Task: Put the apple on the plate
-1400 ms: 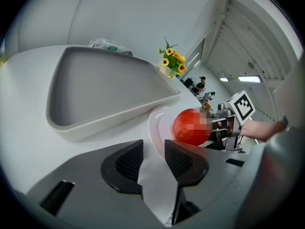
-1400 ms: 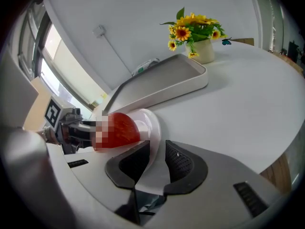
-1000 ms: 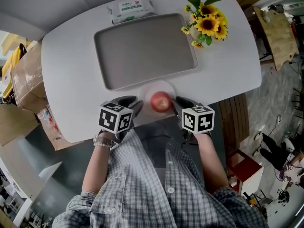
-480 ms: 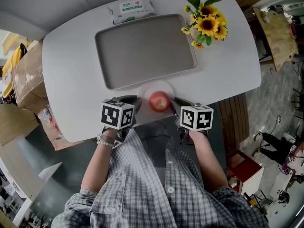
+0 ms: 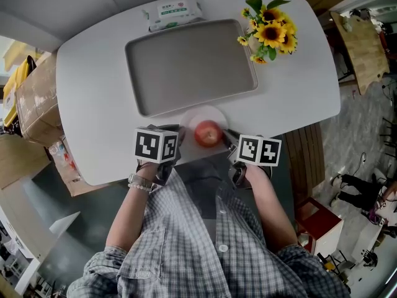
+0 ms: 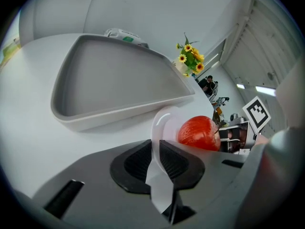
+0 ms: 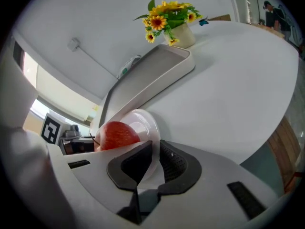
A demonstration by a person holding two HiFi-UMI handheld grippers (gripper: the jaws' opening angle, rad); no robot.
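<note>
While the person leans over the oval white table (image 5: 93,92), I see both tools meeting at its near edge, where the small translucent white plastic plate (image 5: 214,113) sits with the round red apple (image 5: 208,133) on it. The apple rests near the plate's middle, stem side up as far as I can judge, and neither tool touches it.

From the left gripper view, the left gripper (image 6: 156,149) has the plate's thin rim (image 6: 159,125) between its black ribbed pads. Its jaws are closing and already narrow, and the pads look pressed on the plastic. The apple (image 6: 199,132) shows just past them.

From the right gripper view, the right gripper (image 7: 155,151) stands the same way on the opposite side. Its jaws are narrow with the plate's edge (image 7: 145,123) caught between the pads and the apple (image 7: 119,135) just beyond.

On the head view the left gripper (image 5: 175,135) and right gripper (image 5: 231,136) flank the plate, each with its marker cube toward me.

Beyond the plate lies a large grey rectangular tray (image 5: 186,61), its near rim close to the plate. At the far edge I see a green-and-white pack of wipes (image 5: 173,11). A bunch of yellow sunflowers in a white pot (image 5: 270,30) stands by the tray's far right corner.
</note>
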